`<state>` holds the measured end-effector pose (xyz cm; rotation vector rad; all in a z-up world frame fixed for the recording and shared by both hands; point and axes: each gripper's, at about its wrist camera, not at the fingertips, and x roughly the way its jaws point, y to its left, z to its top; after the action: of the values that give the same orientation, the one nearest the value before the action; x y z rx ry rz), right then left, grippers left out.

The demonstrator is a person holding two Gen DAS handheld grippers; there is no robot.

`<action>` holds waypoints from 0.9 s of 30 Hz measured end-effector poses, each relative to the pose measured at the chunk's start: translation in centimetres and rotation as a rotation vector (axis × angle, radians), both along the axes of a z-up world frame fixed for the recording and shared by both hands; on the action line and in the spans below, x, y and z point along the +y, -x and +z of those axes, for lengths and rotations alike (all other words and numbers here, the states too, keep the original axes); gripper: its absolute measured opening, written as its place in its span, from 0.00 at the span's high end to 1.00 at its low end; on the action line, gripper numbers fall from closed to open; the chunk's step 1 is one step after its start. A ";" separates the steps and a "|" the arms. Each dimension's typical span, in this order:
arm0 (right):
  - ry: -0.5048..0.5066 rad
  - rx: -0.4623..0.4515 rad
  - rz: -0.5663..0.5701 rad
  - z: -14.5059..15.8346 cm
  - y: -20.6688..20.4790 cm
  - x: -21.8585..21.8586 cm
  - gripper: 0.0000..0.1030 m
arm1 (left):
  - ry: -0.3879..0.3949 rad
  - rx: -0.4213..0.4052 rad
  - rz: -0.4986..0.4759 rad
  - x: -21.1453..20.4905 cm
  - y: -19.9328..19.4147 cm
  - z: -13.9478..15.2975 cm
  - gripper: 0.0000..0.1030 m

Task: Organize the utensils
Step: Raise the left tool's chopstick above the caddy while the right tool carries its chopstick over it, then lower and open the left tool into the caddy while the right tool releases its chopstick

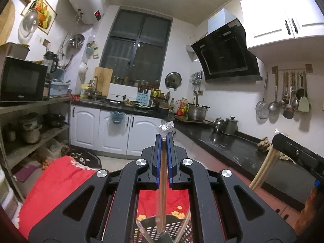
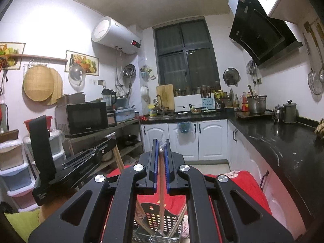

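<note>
Chopsticks going into the holder, part done

Each hand-held gripper is closed on a wrapped chopstick pair held upright over the black perforated holder [image 2: 160, 222] at lower centre: left hand-held gripper [image 1: 164, 139], chopsticks [image 1: 162, 182]; right hand-held gripper [image 2: 160, 147], chopsticks [image 2: 161, 192]; roughly four loose sticks already stand inside; two bundles remain to drop; red cloth [image 1: 54, 182] beneath.

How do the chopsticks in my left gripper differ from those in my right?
The wrapped wooden chopsticks in the left gripper sit in a clear plastic sleeve that sticks out crumpled past the jaws; the bare-looking wooden chopsticks in the right gripper end about level with the fingertips, only a wisp of plastic showing there. Both pairs are clamped upright, lower ends in the black perforated plastic basket.
</note>
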<state>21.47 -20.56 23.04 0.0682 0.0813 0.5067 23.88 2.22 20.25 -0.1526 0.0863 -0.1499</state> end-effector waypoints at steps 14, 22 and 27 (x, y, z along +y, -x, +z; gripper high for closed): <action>0.084 -0.003 -0.053 -4.3 -2.4 2.5 0.94 | 0.004 0.040 -0.020 -0.3 -1.0 -4.1 0.97; 0.082 -0.016 -0.022 -6.2 -3.2 3.4 0.94 | 0.013 0.071 -0.029 -0.3 -1.6 -6.3 0.97; 0.072 0.012 -0.037 -6.9 -3.9 3.2 0.94 | 0.013 0.111 -0.043 -0.1 -2.1 -7.0 0.97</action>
<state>25.38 -17.34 16.12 0.0027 0.1098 0.4659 25.98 2.14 13.27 -0.1722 0.1996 -0.1846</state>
